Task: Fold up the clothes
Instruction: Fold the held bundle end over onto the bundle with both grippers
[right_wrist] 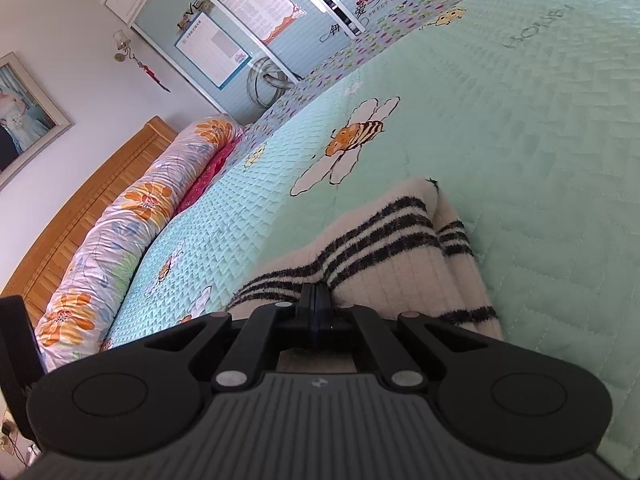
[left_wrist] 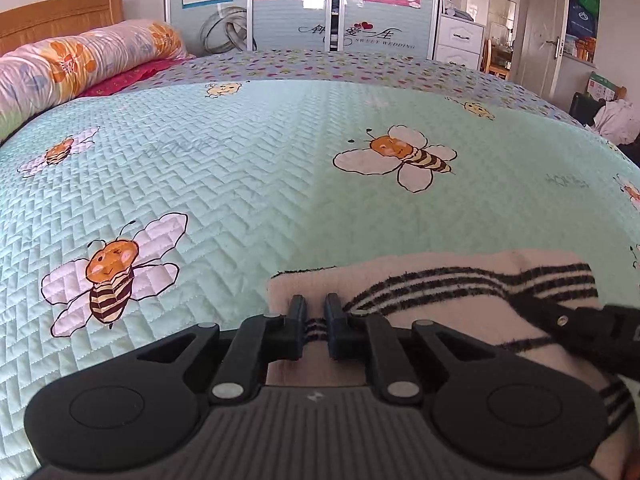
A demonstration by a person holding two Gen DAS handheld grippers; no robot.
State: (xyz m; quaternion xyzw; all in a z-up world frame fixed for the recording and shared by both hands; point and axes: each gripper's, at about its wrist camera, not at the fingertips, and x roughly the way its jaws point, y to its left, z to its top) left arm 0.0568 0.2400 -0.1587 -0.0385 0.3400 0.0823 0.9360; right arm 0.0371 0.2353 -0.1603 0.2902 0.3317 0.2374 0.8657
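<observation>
The left gripper [left_wrist: 316, 320] has its jaws a little apart with a striped edge of the sweater [left_wrist: 460, 300] between them, while the right gripper [right_wrist: 316, 300] has its jaws pressed together on a fold of it — the garment lies bunched at the near edge of the bed [left_wrist: 260, 168]. To fold well, keep both edges level and taut, then lay them down square. The left view shows the right gripper's arm crossing the sweater; the right view alone shows the stacked layers.

Both wrist views look low and close across the bed [left_wrist: 280, 168] toward the wardrobe [left_wrist: 340, 20], the right view rolled sideways, sharing the striped garment [right_wrist: 380, 248].
</observation>
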